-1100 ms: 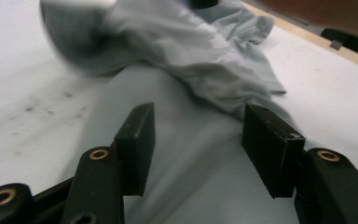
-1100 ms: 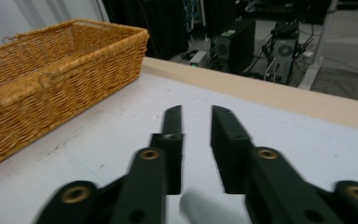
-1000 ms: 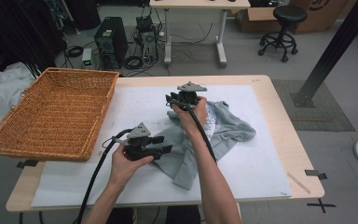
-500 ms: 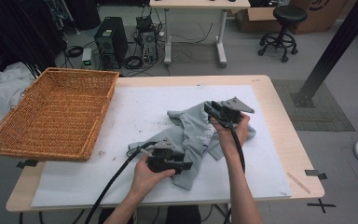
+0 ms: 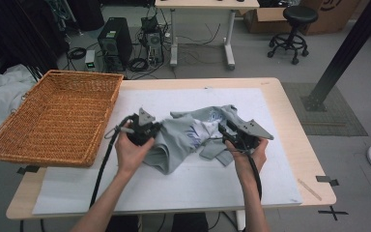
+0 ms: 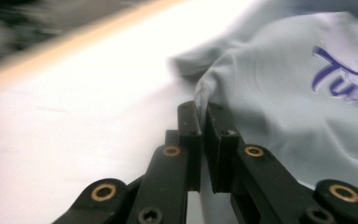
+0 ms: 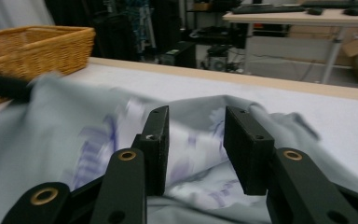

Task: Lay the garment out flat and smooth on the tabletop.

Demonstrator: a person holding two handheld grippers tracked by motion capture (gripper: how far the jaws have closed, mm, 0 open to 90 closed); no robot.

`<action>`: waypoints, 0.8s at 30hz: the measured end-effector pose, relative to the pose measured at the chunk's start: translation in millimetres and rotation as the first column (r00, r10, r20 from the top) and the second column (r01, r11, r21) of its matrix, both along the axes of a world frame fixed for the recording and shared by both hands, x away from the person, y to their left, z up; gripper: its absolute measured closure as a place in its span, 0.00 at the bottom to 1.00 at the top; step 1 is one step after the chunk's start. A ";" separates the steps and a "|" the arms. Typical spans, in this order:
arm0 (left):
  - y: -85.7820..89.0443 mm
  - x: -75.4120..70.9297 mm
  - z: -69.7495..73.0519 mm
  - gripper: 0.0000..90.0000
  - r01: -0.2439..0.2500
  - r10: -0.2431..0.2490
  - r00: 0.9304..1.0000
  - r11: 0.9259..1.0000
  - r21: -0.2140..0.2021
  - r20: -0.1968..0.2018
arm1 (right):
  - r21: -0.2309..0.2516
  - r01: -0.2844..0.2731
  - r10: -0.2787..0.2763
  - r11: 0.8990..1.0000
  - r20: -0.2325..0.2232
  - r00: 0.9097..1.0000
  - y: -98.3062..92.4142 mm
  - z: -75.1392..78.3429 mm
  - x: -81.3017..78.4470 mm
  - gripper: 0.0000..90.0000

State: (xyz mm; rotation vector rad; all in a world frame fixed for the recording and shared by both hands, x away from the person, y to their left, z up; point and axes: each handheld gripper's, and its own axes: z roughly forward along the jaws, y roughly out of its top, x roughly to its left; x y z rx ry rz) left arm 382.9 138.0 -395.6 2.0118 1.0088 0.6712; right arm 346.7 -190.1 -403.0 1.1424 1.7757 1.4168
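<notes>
A grey T-shirt (image 5: 193,137) with purple print lies crumpled in the middle of the white mat. My left gripper (image 5: 156,131) is at the shirt's left side. In the left gripper view the jaws (image 6: 203,109) are shut on a fold of the shirt's edge (image 6: 284,107). My right gripper (image 5: 223,130) is at the shirt's right side, pointing left. Its jaws (image 7: 196,122) have just been opening and now stand apart, with loose cloth (image 7: 51,135) lying between and beyond them; the pads do not press on it.
A large wicker basket (image 5: 92,76) stands on the table's left part, its wall (image 7: 32,44) also visible beyond the shirt. The white mat (image 5: 212,183) covers most of the wooden table (image 5: 292,125). Beyond the table are computers, cables, a desk and a stool.
The left hand has swung left and away from me and closed on the shirt's edge. The right hand has moved right and toward me. The shirt is now spread between the two.
</notes>
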 end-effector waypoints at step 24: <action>29.1 -10.8 5.1 0.63 0.113 -0.113 0.994 0.991 -0.064 0.007 | -0.218 -0.292 0.275 0.931 -0.103 0.956 94.9 -62.7 14.4 0.64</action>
